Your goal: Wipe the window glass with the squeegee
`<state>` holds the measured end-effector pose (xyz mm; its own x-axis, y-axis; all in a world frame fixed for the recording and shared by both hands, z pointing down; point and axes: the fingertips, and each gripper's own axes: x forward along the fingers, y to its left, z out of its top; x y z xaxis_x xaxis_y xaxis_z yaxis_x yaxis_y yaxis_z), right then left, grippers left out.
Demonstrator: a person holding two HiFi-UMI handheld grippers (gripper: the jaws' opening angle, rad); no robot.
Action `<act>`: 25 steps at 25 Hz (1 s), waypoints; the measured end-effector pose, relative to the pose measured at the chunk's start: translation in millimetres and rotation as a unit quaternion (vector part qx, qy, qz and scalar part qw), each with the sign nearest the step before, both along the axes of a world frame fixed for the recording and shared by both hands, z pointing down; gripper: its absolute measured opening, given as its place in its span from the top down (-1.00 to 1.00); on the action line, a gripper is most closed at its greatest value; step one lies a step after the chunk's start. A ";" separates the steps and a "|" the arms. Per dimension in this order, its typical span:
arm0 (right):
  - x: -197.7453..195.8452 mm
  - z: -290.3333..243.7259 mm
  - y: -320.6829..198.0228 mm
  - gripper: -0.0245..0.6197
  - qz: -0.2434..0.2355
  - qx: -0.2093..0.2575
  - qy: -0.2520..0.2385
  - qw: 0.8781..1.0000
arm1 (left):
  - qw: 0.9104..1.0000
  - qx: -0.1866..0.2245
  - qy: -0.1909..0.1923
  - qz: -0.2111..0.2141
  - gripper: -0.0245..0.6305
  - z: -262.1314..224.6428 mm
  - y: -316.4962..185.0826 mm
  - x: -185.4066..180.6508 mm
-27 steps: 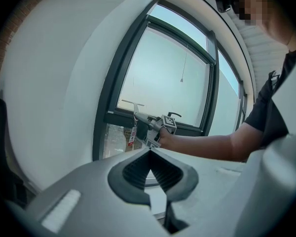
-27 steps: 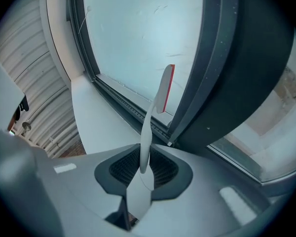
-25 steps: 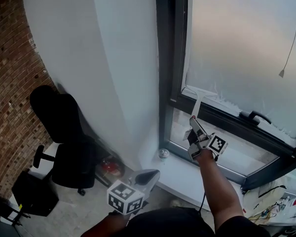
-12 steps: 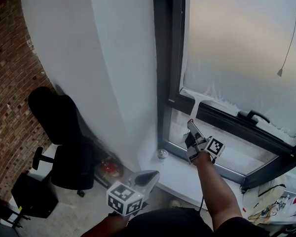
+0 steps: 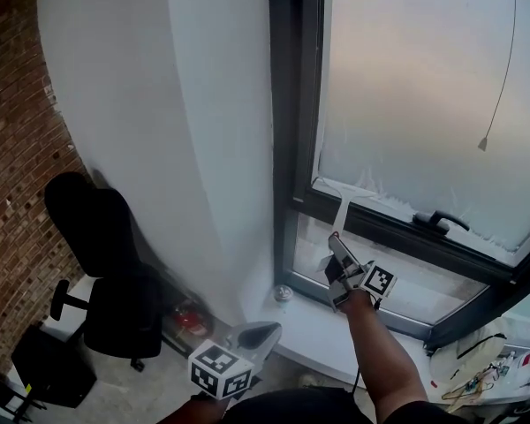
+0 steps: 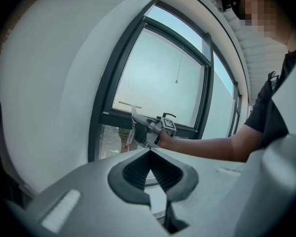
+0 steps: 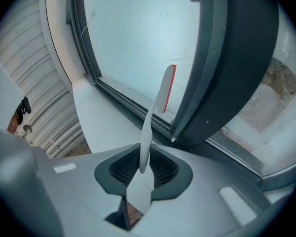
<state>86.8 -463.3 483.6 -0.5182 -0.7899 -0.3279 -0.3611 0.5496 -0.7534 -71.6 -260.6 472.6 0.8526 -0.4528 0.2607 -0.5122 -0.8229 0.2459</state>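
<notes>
Lower now, squeegee [image 5: 340, 210] seemingly reaches the window frame [image 5: 397, 228]; right gripper view alone shows right hand-held gripper [image 7: 140, 168] clamping it.

The right gripper [image 5: 335, 244] comes a little lower and closer to the person, and it draws the squeegee [image 5: 344, 189] down with it. The blade now lies at the bottom edge of the frosted glass [image 5: 406, 87], against the dark frame bar [image 5: 384, 222], where before it was slightly higher

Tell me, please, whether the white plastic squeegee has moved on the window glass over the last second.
Yes: the white plastic squeegee slid slightly down, its blade now meeting the dark frame crossbar.
</notes>
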 end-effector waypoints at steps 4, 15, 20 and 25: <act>-0.1 -20.5 25.8 0.66 0.006 0.023 0.015 1.000 | 1.000 0.001 0.004 0.023 0.92 -0.4 9.4 2.0; 17.6 -107.1 117.6 0.65 0.047 0.099 0.080 0.991 | 0.993 0.004 0.011 0.118 0.92 -0.4 55.3 13.3; 49.6 -155.8 132.8 0.65 0.072 0.119 0.104 0.985 | 0.990 0.008 0.018 0.139 0.92 -2.2 69.6 21.6; 89.3 -225.5 129.6 0.66 0.081 0.157 0.100 0.979 | 0.991 0.015 0.027 0.127 0.92 -6.1 73.1 29.5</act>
